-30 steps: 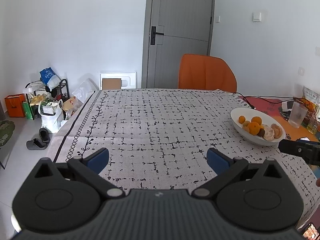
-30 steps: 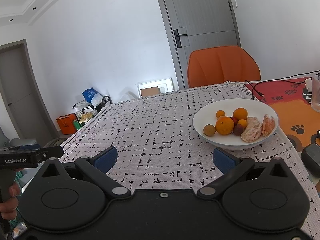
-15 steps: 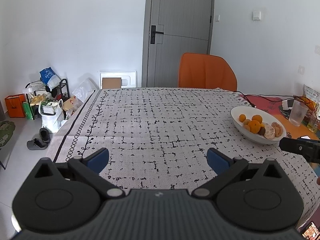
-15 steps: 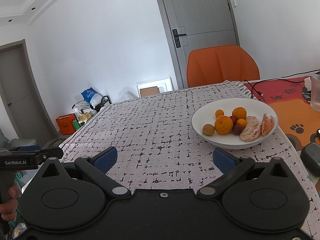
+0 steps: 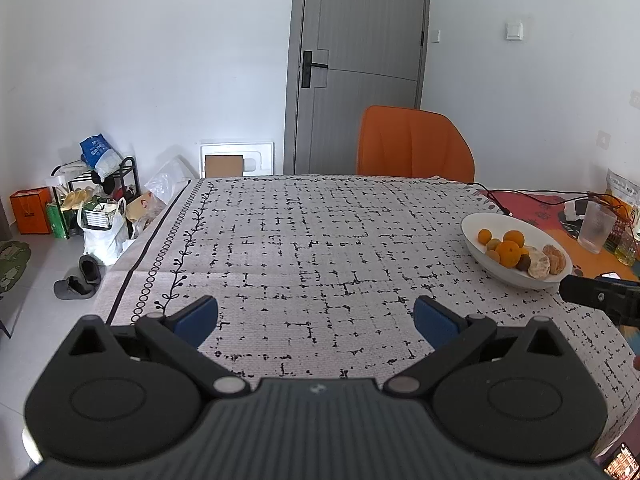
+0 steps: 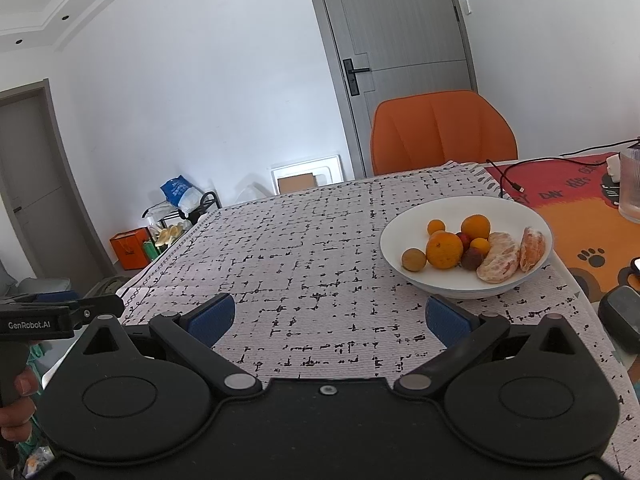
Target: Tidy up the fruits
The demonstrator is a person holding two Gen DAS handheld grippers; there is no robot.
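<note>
A white bowl [image 6: 404,256] stands on the patterned tablecloth at the right, also seen in the left wrist view [image 5: 476,246]. It holds several fruits: a large orange [image 6: 444,250], smaller oranges, a brown round fruit [image 6: 414,260], a dark red fruit and two peeled citrus pieces [image 6: 498,258]. My right gripper [image 6: 330,316] is open and empty, near the table's front edge, left of and in front of the bowl. My left gripper [image 5: 316,316] is open and empty over the cloth, well left of the bowl.
An orange chair [image 5: 414,142] stands at the table's far side before a grey door. A ribbed glass [image 5: 597,230], cables and packets lie on an orange mat at the right. Bags and a shoe rack [image 5: 94,200] crowd the floor at the left.
Both views have shifted only slightly; the bowl sits a little further from the left gripper. Both grippers stay open and empty.
</note>
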